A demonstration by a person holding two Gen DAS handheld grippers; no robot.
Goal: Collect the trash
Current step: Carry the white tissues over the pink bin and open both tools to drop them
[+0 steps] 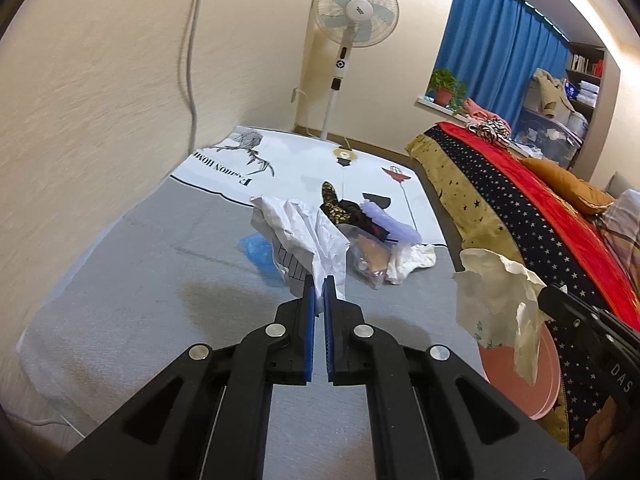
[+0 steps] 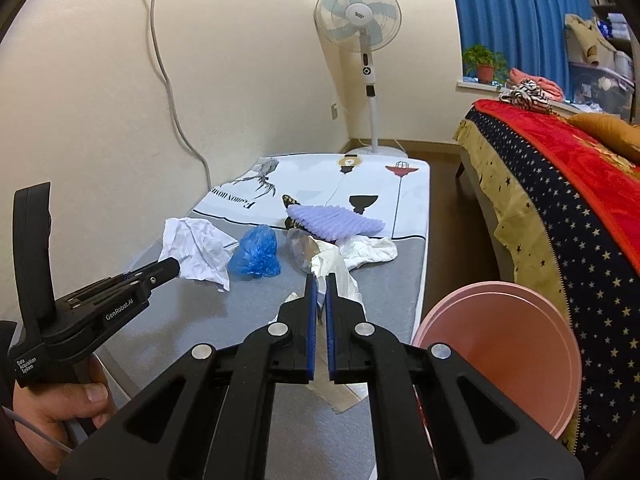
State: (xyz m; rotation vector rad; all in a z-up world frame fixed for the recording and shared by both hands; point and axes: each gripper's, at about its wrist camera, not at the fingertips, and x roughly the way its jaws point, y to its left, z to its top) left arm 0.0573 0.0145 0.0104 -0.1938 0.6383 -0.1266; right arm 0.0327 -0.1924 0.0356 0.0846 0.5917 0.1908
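My left gripper (image 1: 319,280) is shut on a crumpled white paper (image 1: 304,236) and holds it above the grey mattress (image 1: 160,280); it also shows in the right wrist view (image 2: 196,252). My right gripper (image 2: 320,278) is shut on a cream plastic bag (image 2: 332,276), which hangs in the left wrist view (image 1: 500,300) above the pink bin (image 1: 516,376). The pink bin (image 2: 504,356) stands on the floor between mattress and bed. More trash lies on the mattress: a blue bag (image 2: 256,254), a lilac foam sheet (image 2: 332,220), a white rag (image 2: 368,250), a clear bag (image 2: 300,246).
A bed with a star-patterned and red cover (image 2: 560,200) runs along the right. A standing fan (image 2: 360,16) is at the back by the wall. A printed white sheet (image 2: 320,180) covers the mattress's far end. A cable (image 2: 168,80) hangs down the left wall.
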